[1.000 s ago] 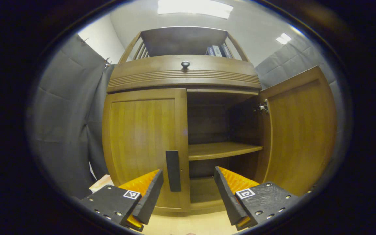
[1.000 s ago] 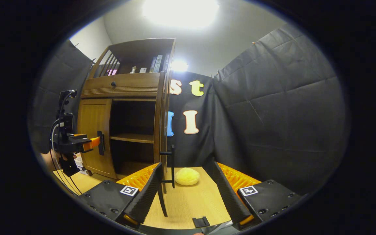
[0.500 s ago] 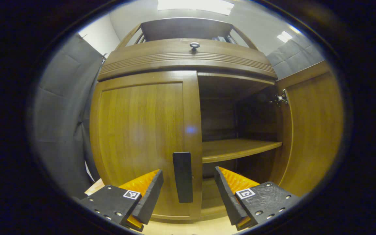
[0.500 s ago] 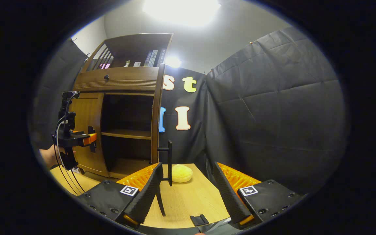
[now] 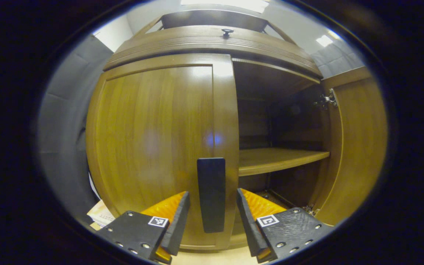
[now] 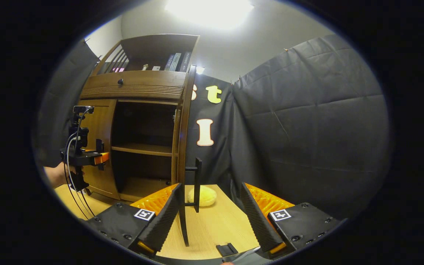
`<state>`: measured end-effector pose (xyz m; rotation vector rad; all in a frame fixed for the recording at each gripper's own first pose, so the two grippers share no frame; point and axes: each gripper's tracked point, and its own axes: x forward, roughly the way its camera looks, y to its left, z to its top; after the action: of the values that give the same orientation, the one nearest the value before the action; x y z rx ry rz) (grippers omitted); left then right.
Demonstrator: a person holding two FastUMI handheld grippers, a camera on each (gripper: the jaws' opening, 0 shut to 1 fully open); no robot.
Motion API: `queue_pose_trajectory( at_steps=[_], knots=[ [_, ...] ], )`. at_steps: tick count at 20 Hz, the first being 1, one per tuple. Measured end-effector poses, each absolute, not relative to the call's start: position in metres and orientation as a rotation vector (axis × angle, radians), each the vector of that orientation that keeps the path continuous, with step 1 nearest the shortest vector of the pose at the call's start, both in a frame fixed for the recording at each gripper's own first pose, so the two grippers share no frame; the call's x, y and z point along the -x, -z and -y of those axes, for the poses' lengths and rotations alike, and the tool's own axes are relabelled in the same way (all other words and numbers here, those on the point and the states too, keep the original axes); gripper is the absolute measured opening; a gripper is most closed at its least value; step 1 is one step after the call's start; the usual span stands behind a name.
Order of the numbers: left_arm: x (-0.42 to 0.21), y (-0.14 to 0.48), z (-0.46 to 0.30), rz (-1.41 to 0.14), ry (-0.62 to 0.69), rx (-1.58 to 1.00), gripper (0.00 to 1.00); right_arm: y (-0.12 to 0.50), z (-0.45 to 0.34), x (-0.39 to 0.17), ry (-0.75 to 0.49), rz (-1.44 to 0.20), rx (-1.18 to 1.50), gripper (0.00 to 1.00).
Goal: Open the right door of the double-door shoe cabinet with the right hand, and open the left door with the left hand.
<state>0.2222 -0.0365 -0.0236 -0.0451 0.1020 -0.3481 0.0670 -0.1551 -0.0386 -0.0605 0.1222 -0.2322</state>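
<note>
Standing closed, the glossy brown wooden left door (image 5: 160, 147) carries a black bar handle (image 5: 211, 194) between the spread left gripper (image 5: 212, 221).

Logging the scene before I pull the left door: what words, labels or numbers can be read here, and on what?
No text can be read.
Book spines up top: too small to read.
Square markers: coded patterns, no words.
Paper low on the left: too blurred to read.
</note>
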Motion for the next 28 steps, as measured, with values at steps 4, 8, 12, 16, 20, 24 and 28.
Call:
queue_pose_trajectory(
  at_steps=[4, 8, 12, 16, 20, 24, 28],
  knots=[
    [-0.225, 0.029, 0.043, -0.129, 0.37, 0.056, 0.49, 0.049, 0.148, -0.069, 0.229, -0.139, 0.053, 0.98],
    [-0.224, 0.021, 0.04, -0.114, 0.345, 0.053, 0.34, 0.055, 0.141, -0.069, 0.232, -0.148, 0.042, 0.98],
    [-0.22, 0.025, 0.043, -0.143, 0.351, 0.076, 0.21, 0.052, 0.128, -0.066, 0.169, -0.152, 0.042, 0.97],
    [-0.22, 0.026, 0.039, -0.149, 0.331, 0.071, 0.18, 0.044, 0.134, -0.058, 0.142, -0.135, 0.053, 0.97],
    [-0.221, 0.029, 0.039, -0.158, 0.324, 0.066, 0.18, 0.045, 0.135, -0.043, 0.138, -0.134, 0.034, 0.98],
    [-0.22, 0.028, 0.038, -0.159, 0.322, 0.069, 0.18, 0.046, 0.134, -0.033, 0.128, -0.132, 0.018, 0.97],
    [-0.218, 0.022, 0.035, -0.159, 0.325, 0.073, 0.18, 0.037, 0.132, -0.027, 0.122, -0.103, 0.018, 0.98]
  ],
)
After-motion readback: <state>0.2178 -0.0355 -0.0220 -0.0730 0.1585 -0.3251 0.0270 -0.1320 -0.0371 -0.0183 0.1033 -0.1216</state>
